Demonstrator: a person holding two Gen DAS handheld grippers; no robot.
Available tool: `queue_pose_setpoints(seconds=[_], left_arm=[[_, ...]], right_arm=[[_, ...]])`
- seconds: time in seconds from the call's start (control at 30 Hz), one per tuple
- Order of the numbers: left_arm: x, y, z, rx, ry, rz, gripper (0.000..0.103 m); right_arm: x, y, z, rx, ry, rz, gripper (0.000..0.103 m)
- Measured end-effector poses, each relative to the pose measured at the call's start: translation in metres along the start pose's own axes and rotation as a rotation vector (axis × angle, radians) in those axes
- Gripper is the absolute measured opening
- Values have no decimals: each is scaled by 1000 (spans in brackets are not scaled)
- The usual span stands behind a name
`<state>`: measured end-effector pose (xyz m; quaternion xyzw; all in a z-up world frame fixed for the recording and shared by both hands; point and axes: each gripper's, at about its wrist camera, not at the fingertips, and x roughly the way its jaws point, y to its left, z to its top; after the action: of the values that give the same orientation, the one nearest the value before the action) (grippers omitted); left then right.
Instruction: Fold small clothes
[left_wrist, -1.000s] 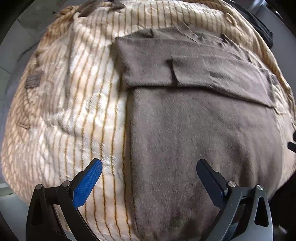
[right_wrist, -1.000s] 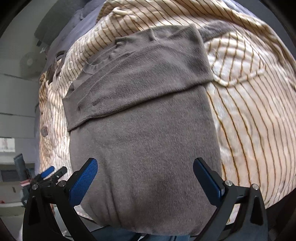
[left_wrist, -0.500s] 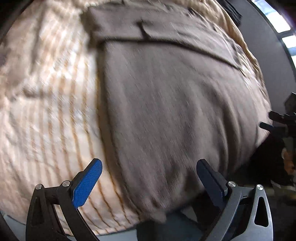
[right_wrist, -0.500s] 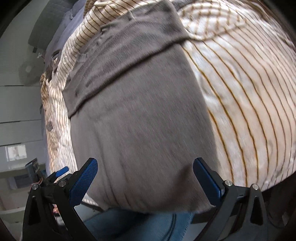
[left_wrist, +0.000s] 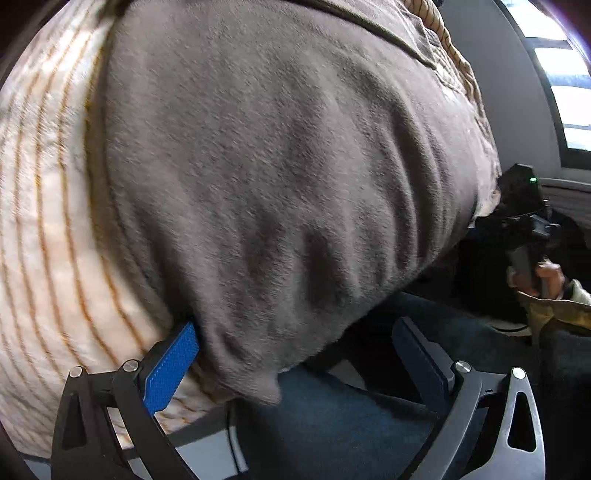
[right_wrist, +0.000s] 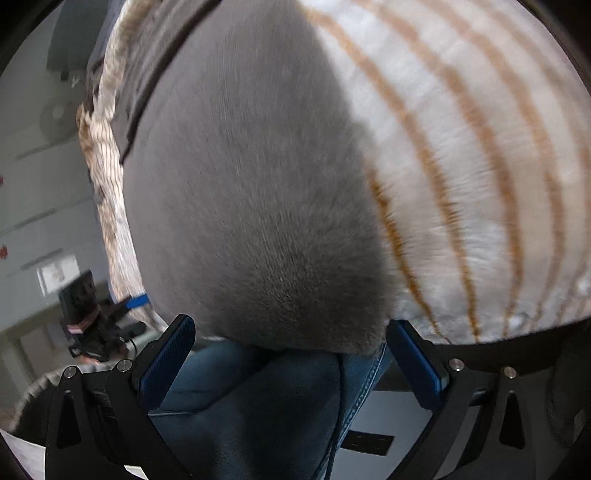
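A grey-brown knitted garment (left_wrist: 280, 177) lies on a cream blanket with orange stripes (left_wrist: 40, 229), its far part folded over. My left gripper (left_wrist: 295, 328) is open at the garment's near left corner; the hem hangs between its fingers and the blue left pad (left_wrist: 170, 362) touches the cloth's edge. In the right wrist view the same garment (right_wrist: 251, 192) fills the middle. My right gripper (right_wrist: 290, 325) is open, and the near right corner of the hem sits between its fingertips. Neither has closed on the cloth.
The blanket (right_wrist: 472, 147) extends right of the garment. A person's blue jeans (right_wrist: 288, 391) are just below the near edge. A hand (left_wrist: 550, 273) holds the other gripper at the right of the left wrist view. A grey wall and window stand beyond.
Both grippers have dropped down and in toward the garment's near hem, one at each corner. The hem now lies between the open fingers. The garment has not moved.
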<state>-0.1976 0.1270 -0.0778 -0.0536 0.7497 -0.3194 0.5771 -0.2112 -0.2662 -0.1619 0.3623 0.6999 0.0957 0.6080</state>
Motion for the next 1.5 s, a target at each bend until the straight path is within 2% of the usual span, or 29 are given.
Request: queue_pose_setpoints(seconds=[0.17,0.23,0.27,0.3,0.33,0.37,0.4,0.5,0.57,0.7,0.77,0.8,0.97,1.03,1.1,1.3,1.47,1.5], left_arm=[[11,-8,2,9,19,-12,102],[6,-11,1,6,-8,-21,89],[3,-9,-2,8,-13,-13,73],[1,-9,-3,13,-14,-2,55],[-1,-5,-4,18,-13,0,44],[-2,-3,-5,20,-9,-5,23],[-5,2,-6,19,-3,-14,11],[-20,12,-5,-28,-30,-114,9],[-36,16,-2,-55,-77,-180,1],[-70,27,15,-105,-198,-246,2],[-82,31,33,-122,-256,-243,2],[-84,31,41,-122,-275,-214,2],[-92,31,59,-79,-307,79,2],[-90,34,62,-80,-293,140,2],[-86,40,62,-85,-283,174,2],[-70,24,69,-71,-266,251,2],[-67,8,71,4,-269,303,2],[-67,7,69,23,-266,325,22]], right_arm=[[23,9,-5,-56,73,33,103],[22,13,-8,-61,74,60,101],[20,12,-9,-50,68,74,92],[16,11,-10,-35,58,81,68],[12,9,-10,-19,47,75,52],[9,6,-11,-6,41,69,23],[6,4,-12,1,39,74,17],[-2,9,-16,-31,31,130,16],[-11,19,-16,-54,9,184,16],[-34,40,-6,-74,-96,333,16],[-42,53,7,-89,-145,390,16],[-45,58,12,-96,-161,404,16],[-50,80,53,-84,-229,457,16],[-44,83,68,-60,-239,470,16],[-35,84,85,-13,-244,480,16],[-17,64,127,140,-259,485,16],[1,58,147,204,-215,436,16],[3,57,150,214,-209,432,16]])
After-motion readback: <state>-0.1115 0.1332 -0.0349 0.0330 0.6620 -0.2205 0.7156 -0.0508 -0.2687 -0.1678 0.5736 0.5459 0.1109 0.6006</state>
